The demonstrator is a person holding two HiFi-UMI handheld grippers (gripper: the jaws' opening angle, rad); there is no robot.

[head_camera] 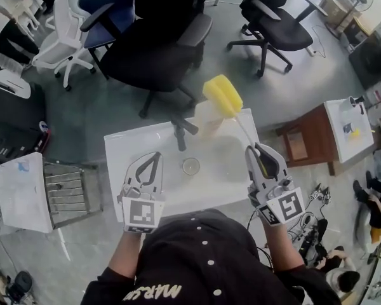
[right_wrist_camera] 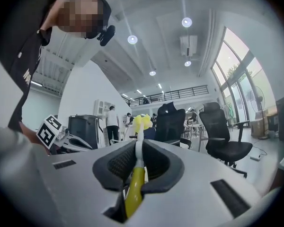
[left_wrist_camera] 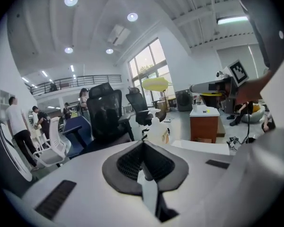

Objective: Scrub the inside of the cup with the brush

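In the head view a clear cup [head_camera: 190, 166] stands upright on the white table [head_camera: 130, 146], between my two grippers. My left gripper [head_camera: 155, 157] hovers left of the cup with its jaws together and nothing seen in them; the left gripper view shows the same shut left gripper [left_wrist_camera: 143, 144]. My right gripper [head_camera: 260, 152] is shut on the brush's yellow handle [right_wrist_camera: 134, 188]. The brush's white stem runs up to its yellow sponge head [head_camera: 223, 96], which hangs above the table's far edge, apart from the cup. That sponge head [right_wrist_camera: 142, 122] sits straight ahead of the right gripper [right_wrist_camera: 138, 145].
A pale bottle [head_camera: 209, 121] and a black upright fitting [head_camera: 180, 132] stand near the table's far edge. Black office chairs [head_camera: 162, 49] stand beyond it. A wooden cabinet [head_camera: 308, 138] is at right, a metal rack [head_camera: 66, 192] at left. People stand far off.
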